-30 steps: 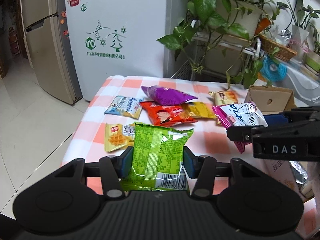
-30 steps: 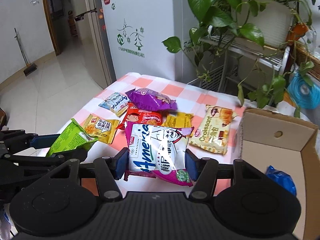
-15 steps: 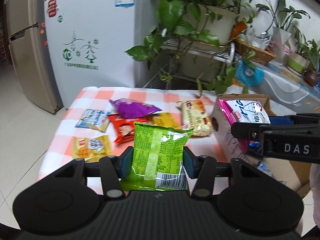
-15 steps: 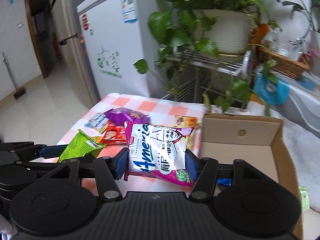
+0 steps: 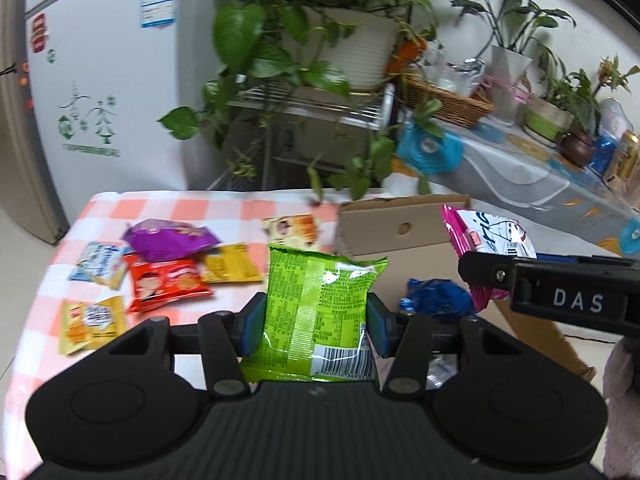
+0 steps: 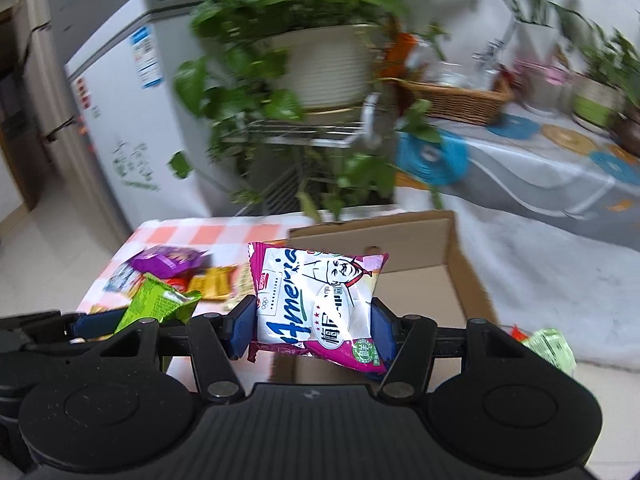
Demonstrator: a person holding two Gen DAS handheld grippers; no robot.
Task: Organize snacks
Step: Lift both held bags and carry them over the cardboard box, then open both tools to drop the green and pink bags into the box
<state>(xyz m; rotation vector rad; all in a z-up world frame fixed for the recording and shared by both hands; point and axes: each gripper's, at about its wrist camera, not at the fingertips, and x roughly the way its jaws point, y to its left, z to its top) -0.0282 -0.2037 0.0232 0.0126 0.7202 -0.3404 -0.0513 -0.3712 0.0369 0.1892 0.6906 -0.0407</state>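
Left wrist view: cardboard box (image 5: 400, 232) now nearer; left gripper (image 5: 316, 320) pinches crinkled green packet (image 5: 320, 304); right gripper (image 6: 314, 326) pinches pink-white packet (image 6: 316, 300).

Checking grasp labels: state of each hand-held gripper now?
Left hand-held gripper: shut on green snack bag.
Right hand-held gripper: shut on pink-and-white snack bag.
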